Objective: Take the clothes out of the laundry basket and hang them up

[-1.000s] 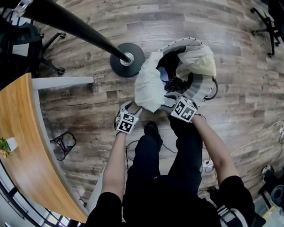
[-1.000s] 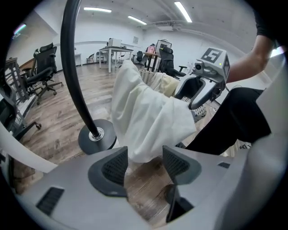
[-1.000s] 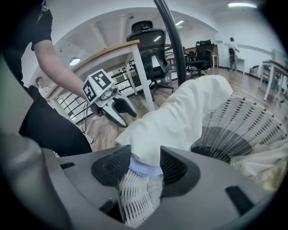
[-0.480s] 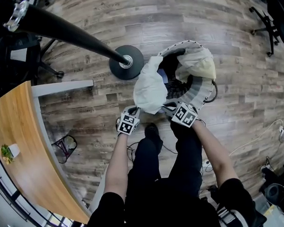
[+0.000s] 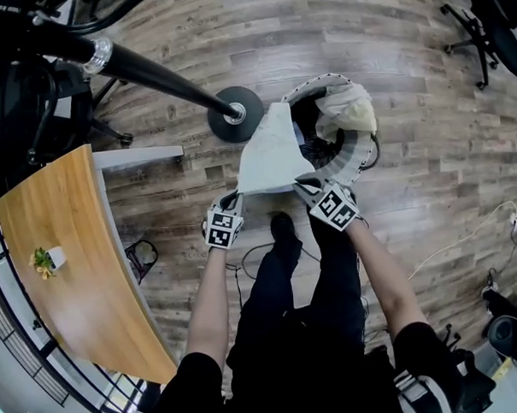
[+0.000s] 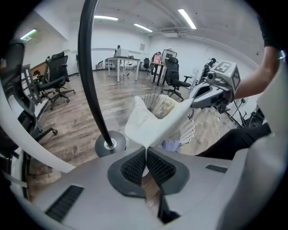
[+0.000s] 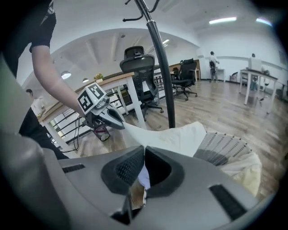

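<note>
The basket (image 5: 360, 157), a round white mesh tub, stands on the floor just ahead of the person's feet. A cream cloth (image 5: 347, 108) is heaped over its far rim, and something bluish (image 5: 301, 140) shows deeper inside.

The shirt (image 5: 268, 151), a pale garment, hangs stretched between the two claws, its near edge taut and its far end over the basket's left rim; whether it touches the rim cannot be told. The left gripper (image 5: 236, 195) is clamped on one corner of the shirt, the cloth pinched between its ribbed pads (image 6: 135, 165). The right gripper (image 5: 299, 183) is likewise closed on the other corner, with white fabric caught between its jaws.

The floor (image 5: 429, 185) is grey-brown wood plank. The stand (image 5: 236, 113), a black pole on a round base, rises just left of the basket. A curved wooden desk (image 5: 69, 287) at the left carries a small plant (image 5: 44, 260), with a wire bin (image 5: 141, 259) beside it. Office chairs (image 5: 481, 16) stand further off, and a cable (image 5: 465, 235) trails at the right.
</note>
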Available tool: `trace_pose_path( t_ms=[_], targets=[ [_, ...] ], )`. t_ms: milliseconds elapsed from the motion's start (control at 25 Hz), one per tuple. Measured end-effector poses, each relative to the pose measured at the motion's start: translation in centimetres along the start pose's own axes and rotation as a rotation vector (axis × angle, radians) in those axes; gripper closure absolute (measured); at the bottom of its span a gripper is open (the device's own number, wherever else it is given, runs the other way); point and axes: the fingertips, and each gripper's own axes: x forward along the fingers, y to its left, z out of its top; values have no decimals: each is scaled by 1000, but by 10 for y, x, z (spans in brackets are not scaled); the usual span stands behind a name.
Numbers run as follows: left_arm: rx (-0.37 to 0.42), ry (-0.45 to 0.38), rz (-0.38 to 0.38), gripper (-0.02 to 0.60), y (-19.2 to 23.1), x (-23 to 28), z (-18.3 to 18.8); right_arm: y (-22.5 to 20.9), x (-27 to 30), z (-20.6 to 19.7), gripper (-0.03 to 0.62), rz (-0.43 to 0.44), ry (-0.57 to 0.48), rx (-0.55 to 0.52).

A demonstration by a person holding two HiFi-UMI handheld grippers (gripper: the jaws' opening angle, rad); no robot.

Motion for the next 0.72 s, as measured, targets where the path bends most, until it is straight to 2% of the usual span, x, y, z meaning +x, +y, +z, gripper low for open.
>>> trace_pose_path(
  t_ms=[160, 360, 560, 720],
  targets=[
    [-3, -66, 46, 558, -6, -47, 44, 8, -40, 47, 579, -47, -58, -4],
    [-15, -145, 61, 560, -28, -107, 93, 18, -96, 93, 579, -96, -106, -7],
    [54, -198, 94, 558, -40, -166, 135, 30, -146, 145, 579, -140, -158, -31],
    [72, -245, 124, 558, -47, -209, 157, 53, -179, 191, 579, -164, -212, -77]
  ],
)
